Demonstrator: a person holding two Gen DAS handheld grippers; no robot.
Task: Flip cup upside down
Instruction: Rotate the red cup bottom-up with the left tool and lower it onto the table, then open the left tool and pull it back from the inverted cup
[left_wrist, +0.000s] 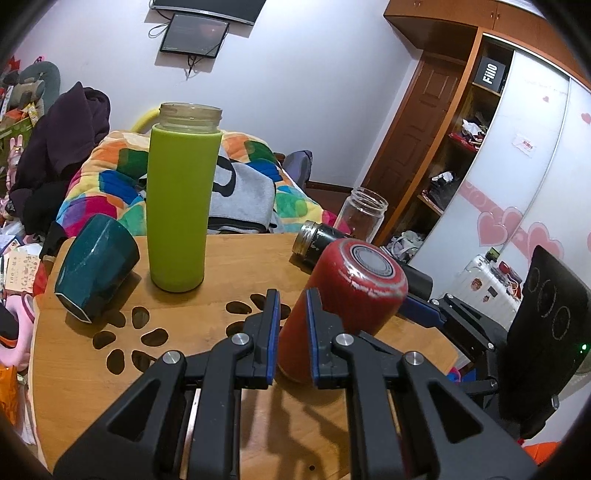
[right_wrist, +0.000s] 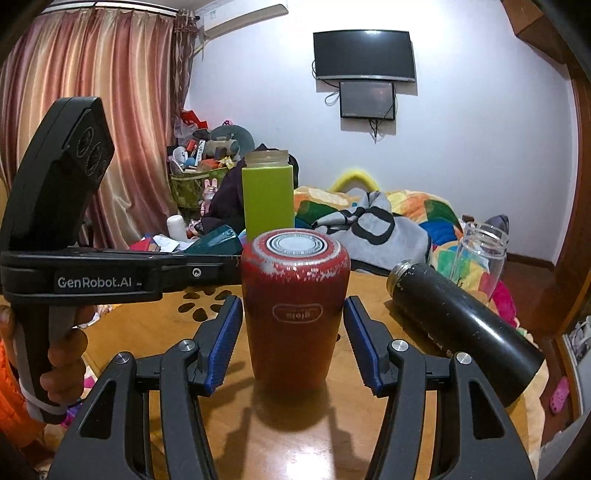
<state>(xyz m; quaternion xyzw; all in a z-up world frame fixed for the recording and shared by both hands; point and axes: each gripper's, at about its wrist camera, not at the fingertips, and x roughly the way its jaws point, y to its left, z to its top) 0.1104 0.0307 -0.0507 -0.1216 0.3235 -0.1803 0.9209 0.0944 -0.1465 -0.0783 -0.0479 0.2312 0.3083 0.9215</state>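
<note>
The red cup (right_wrist: 294, 306) stood base-up near the table's (right_wrist: 369, 424) front edge, apparently flipped already. Your right gripper (right_wrist: 293, 343) straddled it, fingers spread wide, gripping nothing; the left gripper (left_wrist: 291, 332) was nearly closed, empty (beside the cup). Withdraw straight back without nudging it.

Bright indoor light, sharp, fisheye-warped edges
</note>
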